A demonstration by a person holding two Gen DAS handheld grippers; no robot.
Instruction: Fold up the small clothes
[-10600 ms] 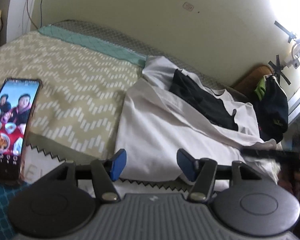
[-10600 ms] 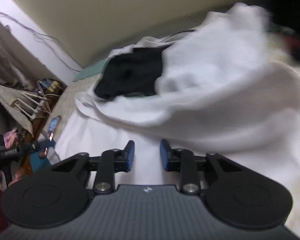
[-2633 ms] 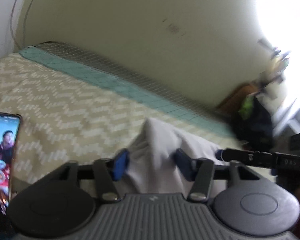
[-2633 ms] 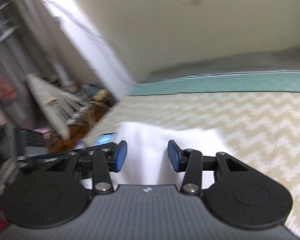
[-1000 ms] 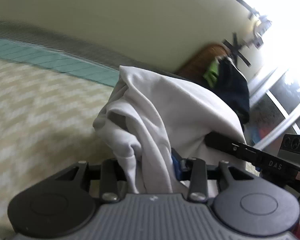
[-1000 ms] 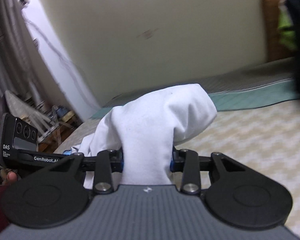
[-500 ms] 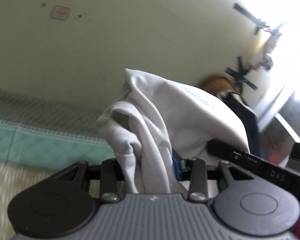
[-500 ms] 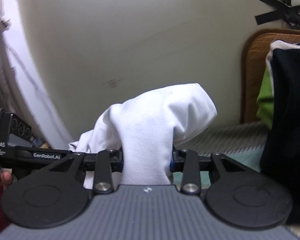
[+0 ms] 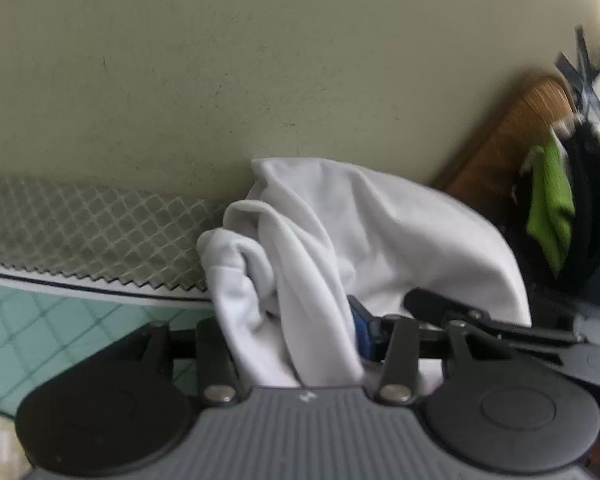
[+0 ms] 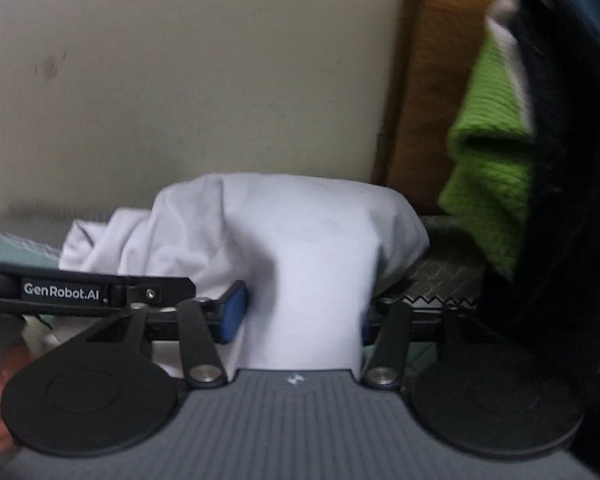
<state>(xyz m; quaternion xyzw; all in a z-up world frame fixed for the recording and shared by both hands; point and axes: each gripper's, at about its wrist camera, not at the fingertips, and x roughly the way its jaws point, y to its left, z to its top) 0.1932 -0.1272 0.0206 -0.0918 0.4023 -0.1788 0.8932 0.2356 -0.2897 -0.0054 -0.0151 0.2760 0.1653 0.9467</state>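
The white garment (image 10: 300,248) is bunched up at the far edge of the bed (image 9: 80,220), against the wall; how neatly it is folded, you cannot see. It sits between both your grippers, whose jaws are opening: the right gripper (image 10: 300,316) shows slack at 9 o'clock, while the left gripper (image 9: 288,336) looks wrapped in cloth. You seem to be setting it down by the dark clothes (image 10: 560,200) at 3 o'clock.

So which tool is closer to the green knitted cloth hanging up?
Right. The right tool is just beside the green cloth; the left tool is farther off, on the right tool's other side. Both tools' jaws are opening, the white garment between them.
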